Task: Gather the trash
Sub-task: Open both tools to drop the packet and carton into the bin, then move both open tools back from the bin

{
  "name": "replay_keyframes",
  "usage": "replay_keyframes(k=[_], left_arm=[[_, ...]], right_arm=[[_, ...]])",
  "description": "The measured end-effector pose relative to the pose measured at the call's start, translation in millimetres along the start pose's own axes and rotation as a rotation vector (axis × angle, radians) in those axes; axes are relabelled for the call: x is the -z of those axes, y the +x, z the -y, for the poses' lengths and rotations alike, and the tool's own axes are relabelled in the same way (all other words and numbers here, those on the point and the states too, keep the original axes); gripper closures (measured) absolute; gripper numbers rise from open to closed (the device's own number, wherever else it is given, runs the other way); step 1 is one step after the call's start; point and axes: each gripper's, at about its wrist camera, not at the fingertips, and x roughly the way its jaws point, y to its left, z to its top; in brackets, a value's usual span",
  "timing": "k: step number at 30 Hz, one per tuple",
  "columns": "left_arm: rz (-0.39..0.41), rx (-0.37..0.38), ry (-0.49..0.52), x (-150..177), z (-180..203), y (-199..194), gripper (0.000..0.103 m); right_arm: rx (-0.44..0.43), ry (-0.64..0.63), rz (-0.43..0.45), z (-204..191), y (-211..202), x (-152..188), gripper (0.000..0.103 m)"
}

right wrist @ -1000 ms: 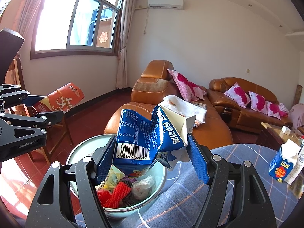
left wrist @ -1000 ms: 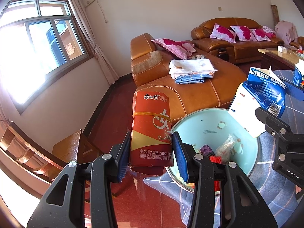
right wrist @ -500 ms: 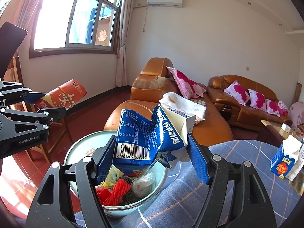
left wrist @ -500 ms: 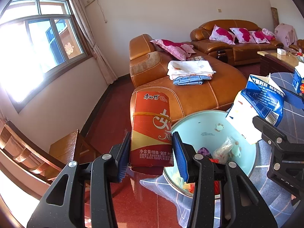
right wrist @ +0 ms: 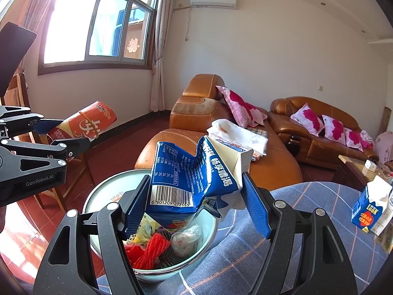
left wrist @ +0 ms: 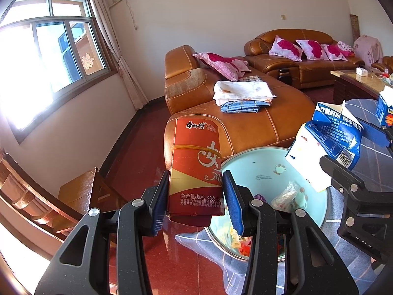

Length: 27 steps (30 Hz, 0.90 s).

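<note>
Sitting at the edge of the checked tablecloth [right wrist: 307, 241]: a pale blue basin [right wrist: 103, 191] holding red yarn and wrappers. Over it, your right gripper [right wrist: 196, 204] is pinching a crumpled blue milk carton [right wrist: 194, 174]. Beside the rim, your left gripper [left wrist: 195, 196] is clamping a flattened red snack box [left wrist: 195, 162].

Home living room; leather sofa [right wrist: 319, 127], curtained window [right wrist: 98, 24].
</note>
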Motion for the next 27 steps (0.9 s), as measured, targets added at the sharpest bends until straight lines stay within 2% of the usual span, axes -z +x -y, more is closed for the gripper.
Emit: replay_keyframes(k=[9, 12, 15, 17, 19, 21, 23, 27], left_arm=[[-0.005, 0.013, -0.003, -2, 0, 3, 0.06], [-0.001, 0.021, -0.011, -3, -1, 3, 0.057], [0.007, 0.018, -0.012, -3, -1, 1, 0.047], [0.008, 0.025, -0.017, -3, -2, 0, 0.046], [0.016, 0.025, -0.021, -2, -1, -4, 0.034], [0.03, 0.03, -0.027, -1, -1, -8, 0.031], [0.04, 0.038, -0.038, 0, 0, -14, 0.022], [0.053, 0.059, -0.047, 4, 2, -25, 0.021]], right_arm=[[-0.013, -0.001, -0.008, 1, 5, 2, 0.031], [-0.026, 0.003, -0.005, 2, 5, 4, 0.031], [-0.028, 0.032, 0.004, 10, 2, 3, 0.024], [-0.016, 0.044, 0.009, 14, -1, 2, 0.023], [-0.004, 0.056, 0.013, 18, -7, 2, 0.023], [0.015, 0.061, 0.019, 20, -15, 3, 0.022], [0.032, 0.077, 0.024, 23, -24, 5, 0.019], [0.062, 0.103, 0.033, 25, -45, 9, 0.018]])
